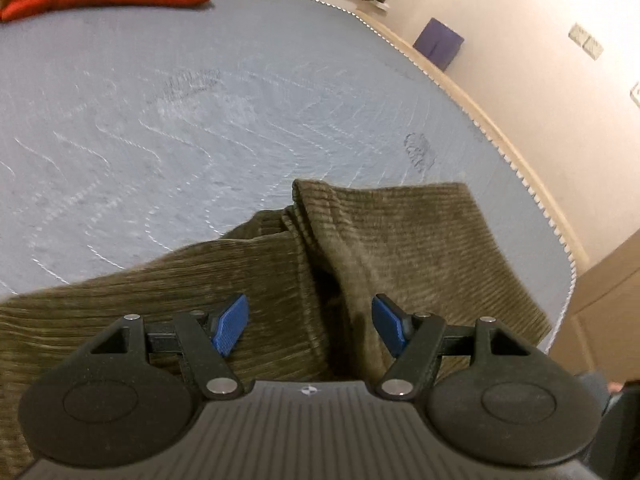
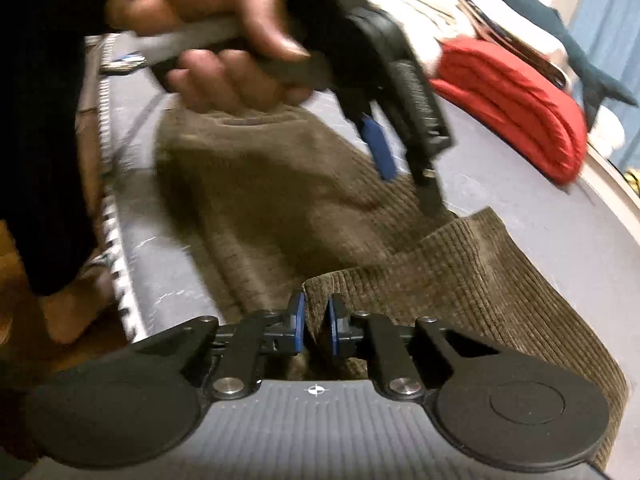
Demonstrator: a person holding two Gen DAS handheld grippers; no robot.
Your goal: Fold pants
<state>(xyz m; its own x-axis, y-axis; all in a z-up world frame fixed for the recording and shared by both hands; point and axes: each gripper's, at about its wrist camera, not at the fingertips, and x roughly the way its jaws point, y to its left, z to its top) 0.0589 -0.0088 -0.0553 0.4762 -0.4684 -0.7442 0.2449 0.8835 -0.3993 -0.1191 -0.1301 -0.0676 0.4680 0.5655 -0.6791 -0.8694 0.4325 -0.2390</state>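
Right tool (image 2: 316,322) clenched on olive corduroy pants (image 2: 460,280) hem | my left tool (image 1: 310,326) released, hovering over them | legs run toward bed's (image 1: 200,120) far edge

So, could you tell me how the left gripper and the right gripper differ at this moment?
The left gripper has its jaws wide apart with no cloth pinched between them; the right gripper is nearly shut, pinching a fold of the olive corduroy pants. The left one hovers over the middle of the pants, while the right one sits at a folded edge. Both have blue pads and point down at the same garment on the grey quilted surface.
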